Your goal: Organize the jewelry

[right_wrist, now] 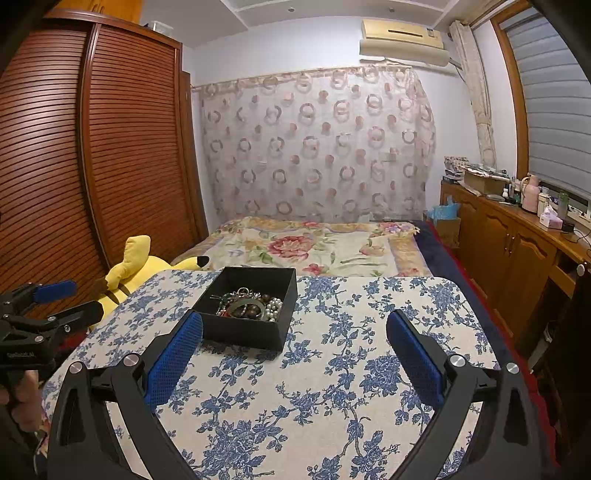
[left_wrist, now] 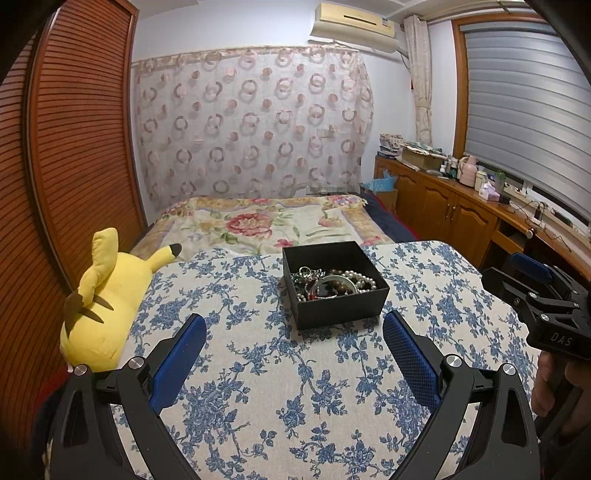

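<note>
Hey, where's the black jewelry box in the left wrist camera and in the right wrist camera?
Left wrist view: black jewelry box sits centre, between and beyond the fingers.
Right wrist view: it sits left of centre, by the left finger.
Shared landmark: yellow plush toy off the table's left edge.

A bed (left_wrist: 266, 221) with a flowered cover stands in the middle of the room. Behind it a sheer curtain (left_wrist: 251, 122) with pink rings hangs on the pale far wall (right_wrist: 280, 48). A wardrobe (right_wrist: 110, 155) with slatted brown doors fills the left side. On the right, a low wooden cabinet (left_wrist: 443, 203) runs under a window with a grey blind (left_wrist: 524, 103), its top crowded with bottles and boxes. An air conditioner (left_wrist: 354, 22) sits high near the ceiling.
</note>
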A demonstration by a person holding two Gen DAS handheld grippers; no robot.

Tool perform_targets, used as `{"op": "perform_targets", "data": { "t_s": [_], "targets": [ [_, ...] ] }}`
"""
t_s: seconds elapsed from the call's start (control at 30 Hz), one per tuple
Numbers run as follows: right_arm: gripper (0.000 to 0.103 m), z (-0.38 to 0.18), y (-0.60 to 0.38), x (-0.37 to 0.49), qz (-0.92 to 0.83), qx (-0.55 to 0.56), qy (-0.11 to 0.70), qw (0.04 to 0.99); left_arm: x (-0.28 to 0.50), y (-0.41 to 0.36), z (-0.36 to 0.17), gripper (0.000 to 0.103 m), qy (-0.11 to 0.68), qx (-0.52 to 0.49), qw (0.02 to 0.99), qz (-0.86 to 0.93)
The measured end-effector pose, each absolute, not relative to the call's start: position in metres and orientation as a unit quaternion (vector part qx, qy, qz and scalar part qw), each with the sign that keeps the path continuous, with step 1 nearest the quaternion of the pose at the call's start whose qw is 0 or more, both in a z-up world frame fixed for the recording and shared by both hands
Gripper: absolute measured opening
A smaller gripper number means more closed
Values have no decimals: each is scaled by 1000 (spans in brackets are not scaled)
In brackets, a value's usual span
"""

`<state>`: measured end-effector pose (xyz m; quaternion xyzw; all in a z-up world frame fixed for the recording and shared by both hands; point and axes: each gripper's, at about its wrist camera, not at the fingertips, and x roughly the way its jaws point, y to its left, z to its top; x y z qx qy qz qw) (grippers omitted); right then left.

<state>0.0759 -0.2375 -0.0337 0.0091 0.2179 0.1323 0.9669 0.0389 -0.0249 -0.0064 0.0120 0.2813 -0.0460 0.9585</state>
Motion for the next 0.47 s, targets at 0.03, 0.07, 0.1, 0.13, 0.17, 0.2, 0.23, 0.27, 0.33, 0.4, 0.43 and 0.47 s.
{"op": "perform_targets", "data": {
  "t_s": [0.03, 0.07, 0.1, 0.13, 0.17, 0.2, 0.23, 0.27, 0.33, 0.4, 0.43, 0.47],
  "targets": [
    [101, -34, -237, 76, 132, 9, 218, 967, 39, -25, -6, 93, 281, 12, 958, -46],
    [101, -34, -237, 76, 132, 9, 219, 967, 39, -25, -7, 93, 281, 12, 959, -46],
    [101, -35, -238, 77, 132, 10, 219, 967, 39, -25, -7, 93, 281, 12, 958, -46],
    [101, -34, -237, 76, 132, 10, 219, 967, 39, -25, -7, 93, 282, 11, 958, -46],
    [101, -34, -236, 76, 132, 9, 219, 967, 39, -26, -6, 93, 282, 11, 958, -46],
    [101, -33, -236, 76, 133, 9, 218, 967, 40, -27, -5, 93, 282, 12, 958, -46],
    [101, -34, -236, 76, 133, 10, 218, 967, 39, -27, -5, 93, 281, 11, 959, -46],
    [101, -34, -236, 77, 133, 10, 218, 967, 40, -26, -6, 93, 281, 11, 958, -46],
    [101, -34, -236, 77, 132, 10, 218, 967, 39, -26, -6, 93, 281, 12, 958, -46],
    [101, -34, -237, 76, 132, 10, 218, 967, 40, -26, -6, 93, 281, 11, 958, -46],
    [101, -34, -237, 76, 132, 10, 219, 967, 39, -26, -6, 93, 281, 11, 958, -47],
    [101, -34, -236, 76, 132, 10, 218, 967, 39, -26, -6, 93, 281, 11, 958, -47]
  ]
}}
